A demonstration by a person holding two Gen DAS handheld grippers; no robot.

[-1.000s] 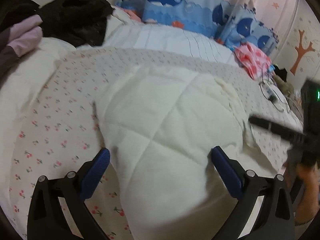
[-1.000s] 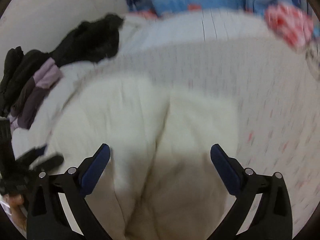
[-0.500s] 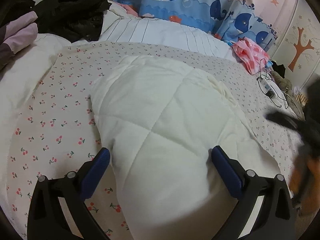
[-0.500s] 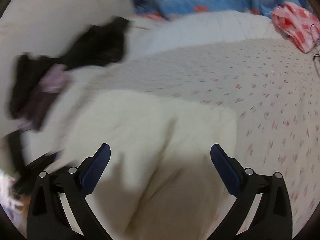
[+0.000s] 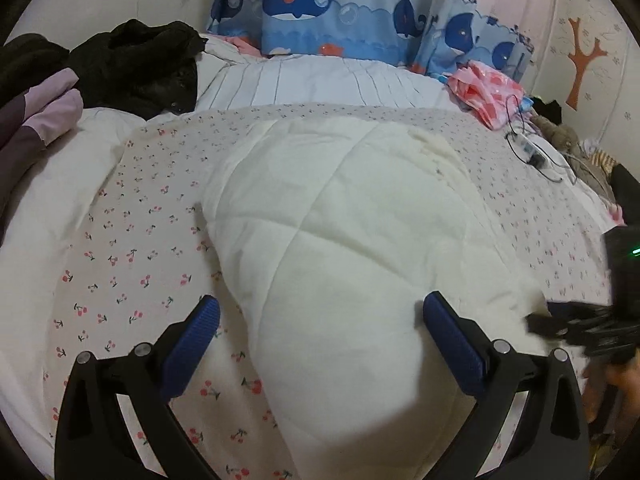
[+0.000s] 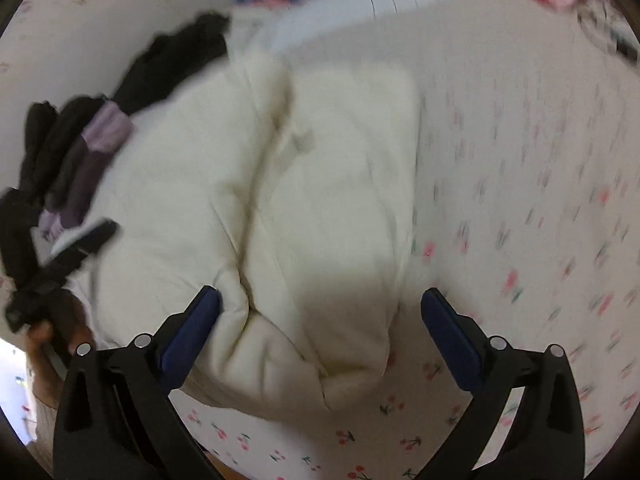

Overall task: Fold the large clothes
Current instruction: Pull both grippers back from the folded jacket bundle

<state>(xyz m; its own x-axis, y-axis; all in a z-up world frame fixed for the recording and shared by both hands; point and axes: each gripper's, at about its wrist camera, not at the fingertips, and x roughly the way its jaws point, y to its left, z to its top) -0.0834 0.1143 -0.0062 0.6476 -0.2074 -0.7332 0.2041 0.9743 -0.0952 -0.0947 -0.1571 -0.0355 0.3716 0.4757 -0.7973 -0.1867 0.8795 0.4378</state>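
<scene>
A white quilted padded garment [image 5: 344,240] lies folded on the cherry-print bedsheet [image 5: 132,240]. My left gripper [image 5: 320,330] hovers open over its near end, blue pads either side of the cloth, nothing pinched. In the right wrist view the same garment [image 6: 304,184] shows a long crease down its middle. My right gripper [image 6: 320,320] is open above the garment's near corner, its left pad [image 6: 192,332] close to a bulging fold. The right gripper [image 5: 576,324] also shows at the garment's right edge in the left wrist view, and the left gripper [image 6: 68,256] shows held by a hand.
Black clothes [image 5: 136,60] and a purple garment [image 5: 44,112] are piled at the bed's far left. A striped white duvet [image 5: 320,84] and whale-print pillows [image 5: 332,4] lie at the head. A pink-red cloth [image 5: 488,92] and cables [image 5: 532,152] sit at the right.
The right gripper has swung in low to the garment's near right corner. The left wrist view has tilted up slightly and stays over the garment's near end; both remain open.
</scene>
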